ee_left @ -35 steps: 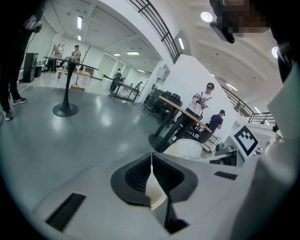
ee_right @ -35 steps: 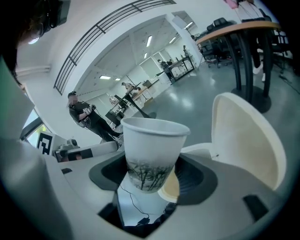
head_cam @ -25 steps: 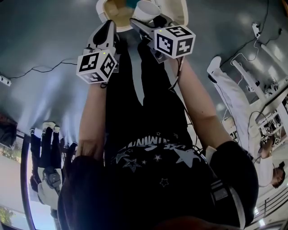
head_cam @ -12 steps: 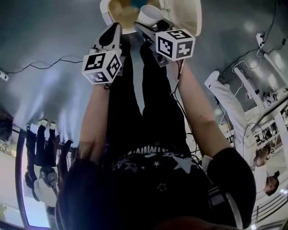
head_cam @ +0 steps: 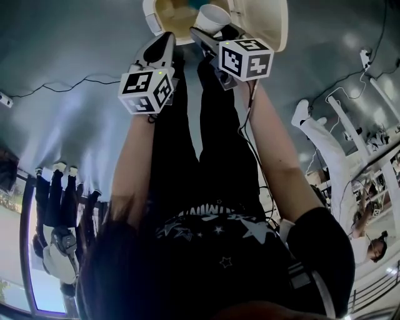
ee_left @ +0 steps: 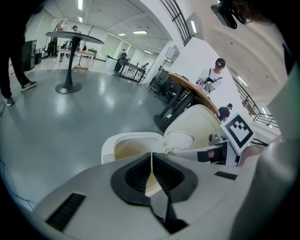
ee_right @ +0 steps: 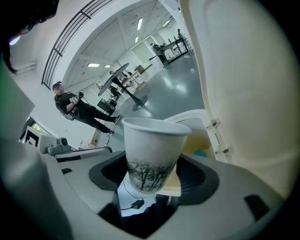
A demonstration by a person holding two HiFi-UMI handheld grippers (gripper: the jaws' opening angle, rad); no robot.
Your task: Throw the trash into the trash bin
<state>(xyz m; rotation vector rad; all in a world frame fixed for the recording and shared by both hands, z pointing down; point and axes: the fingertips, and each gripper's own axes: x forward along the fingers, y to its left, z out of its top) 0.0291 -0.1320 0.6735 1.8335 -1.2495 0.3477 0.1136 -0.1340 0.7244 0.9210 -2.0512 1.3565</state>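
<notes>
A cream trash bin (head_cam: 150,14) stands on the grey floor with its lid (head_cam: 270,25) tipped up and open. My right gripper (head_cam: 209,32) is shut on a white paper cup (head_cam: 211,17) printed with dark trees, held upright at the bin's near edge. In the right gripper view the cup (ee_right: 152,154) sits between the jaws, with the bin's opening (ee_right: 197,138) just behind it and the lid (ee_right: 243,93) at the right. My left gripper (head_cam: 167,42) is shut and holds nothing, pointing at the bin (ee_left: 131,145); its jaws (ee_left: 151,168) meet.
A black cable (head_cam: 69,84) runs across the floor at the left. White frames and cables (head_cam: 340,119) lie on the right. A pedestal table (ee_left: 70,51), desks and several standing people (ee_left: 216,72) are farther off. The person's legs fill the middle of the head view.
Both grippers have edged a little toward the bin, which shows more fully at the top of the head view. The cup stays in the right gripper.
</notes>
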